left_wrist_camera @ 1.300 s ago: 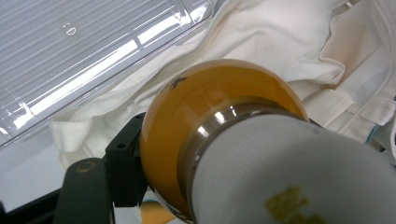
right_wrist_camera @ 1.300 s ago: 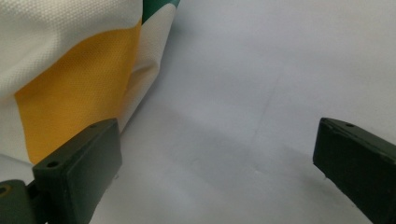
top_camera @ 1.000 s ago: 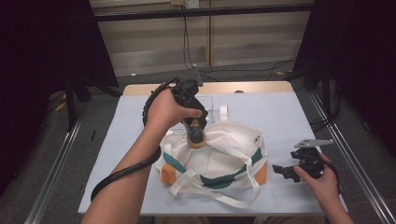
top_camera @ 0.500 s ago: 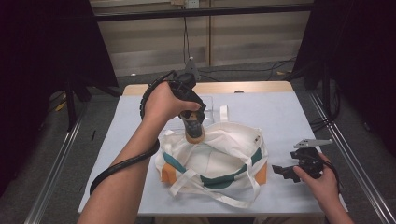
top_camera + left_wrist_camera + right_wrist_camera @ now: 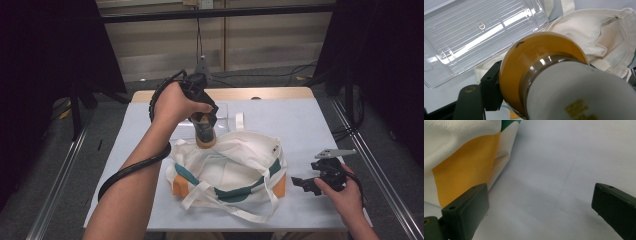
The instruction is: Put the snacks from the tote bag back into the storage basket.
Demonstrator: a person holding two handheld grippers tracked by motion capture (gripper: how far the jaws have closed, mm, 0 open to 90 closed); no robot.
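Note:
My left gripper (image 5: 204, 120) is shut on an amber bottle (image 5: 205, 134) with a white label, holding it just over the far rim of a white tote bag (image 5: 227, 167) with green and orange panels. In the left gripper view the bottle's rounded amber end (image 5: 541, 65) looms close, with one black finger (image 5: 491, 91) pressed against its side and the bag's cloth (image 5: 594, 30) behind. My right gripper (image 5: 305, 184) rests open on the table to the right of the bag. Between its wide-apart jaws (image 5: 539, 212) there is bare tabletop, and the bag's orange corner (image 5: 461, 147) lies to the left.
A clear ribbed plastic tray (image 5: 222, 112) lies flat on the white table (image 5: 300, 125) just behind the bag, also close by in the left gripper view (image 5: 474, 32). The bag's loose straps (image 5: 235, 212) trail toward the table's near edge. Metal rails run along both sides of the table.
My left hand has lifted the bottle slightly up and toward the back, from the bag's opening to its far rim. The right hand and gripper have stayed put.

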